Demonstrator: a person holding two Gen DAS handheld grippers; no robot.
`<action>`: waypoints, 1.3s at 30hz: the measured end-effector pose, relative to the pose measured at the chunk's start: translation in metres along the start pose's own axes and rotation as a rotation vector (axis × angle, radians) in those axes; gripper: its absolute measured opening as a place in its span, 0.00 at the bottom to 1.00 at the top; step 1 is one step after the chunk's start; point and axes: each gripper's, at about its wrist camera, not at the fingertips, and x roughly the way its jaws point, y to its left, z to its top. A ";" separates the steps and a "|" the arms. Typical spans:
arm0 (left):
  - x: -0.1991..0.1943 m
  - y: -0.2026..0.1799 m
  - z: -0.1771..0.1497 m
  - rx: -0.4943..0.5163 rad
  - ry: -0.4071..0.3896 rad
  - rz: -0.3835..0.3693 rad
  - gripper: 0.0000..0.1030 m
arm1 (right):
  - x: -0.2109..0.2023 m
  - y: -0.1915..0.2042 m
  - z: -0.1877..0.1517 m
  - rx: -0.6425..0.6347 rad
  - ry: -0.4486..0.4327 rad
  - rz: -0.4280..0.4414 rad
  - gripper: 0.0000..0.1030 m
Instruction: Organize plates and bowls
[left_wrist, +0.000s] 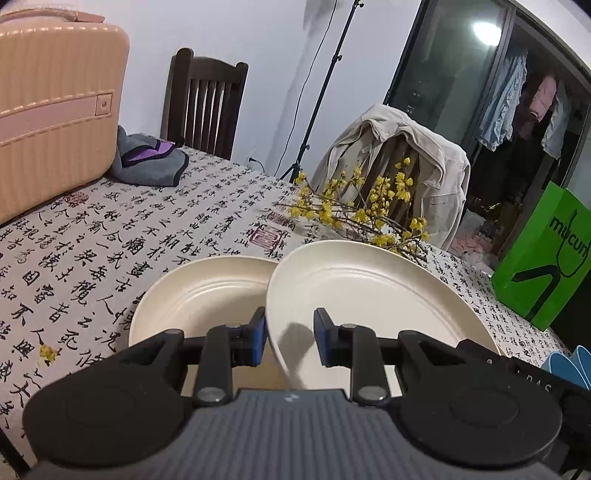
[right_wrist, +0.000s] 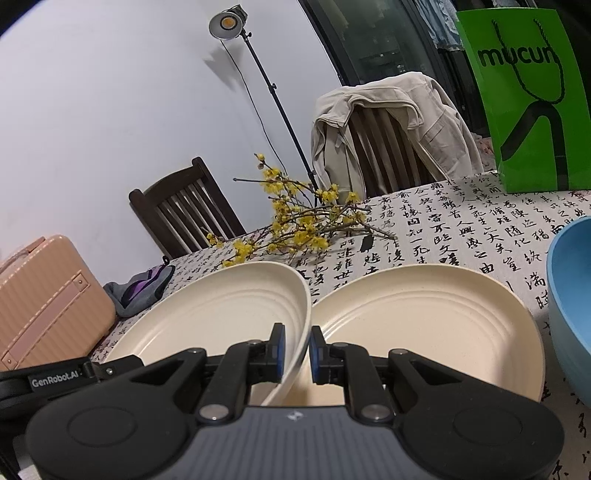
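Left hand-held gripper (left_wrist: 289, 338) pinches rim of raised cream plate (left_wrist: 369, 295); right hand-held gripper (right_wrist: 296, 354) pinches same rim, likely steadying it for stacking onto second plate (right_wrist: 424, 325) beside.

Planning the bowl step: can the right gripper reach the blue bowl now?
Probably not: the right gripper is shut on the rim of the tilted cream plate. The blue bowl sits to its right, past the flat plate; it must let go first.

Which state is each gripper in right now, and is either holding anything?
Left gripper: closed on the near rim of the raised cream plate.
Right gripper: closed on the rim of the same raised plate, at its other side.
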 end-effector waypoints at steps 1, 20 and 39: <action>0.000 0.000 0.001 0.003 -0.002 0.000 0.25 | -0.001 0.000 0.000 0.001 -0.002 0.001 0.13; -0.030 -0.010 -0.005 0.046 -0.007 -0.006 0.25 | -0.035 0.006 0.001 -0.017 -0.019 -0.009 0.13; -0.085 -0.013 -0.016 0.105 -0.038 -0.032 0.25 | -0.093 0.022 -0.015 -0.018 -0.073 -0.001 0.13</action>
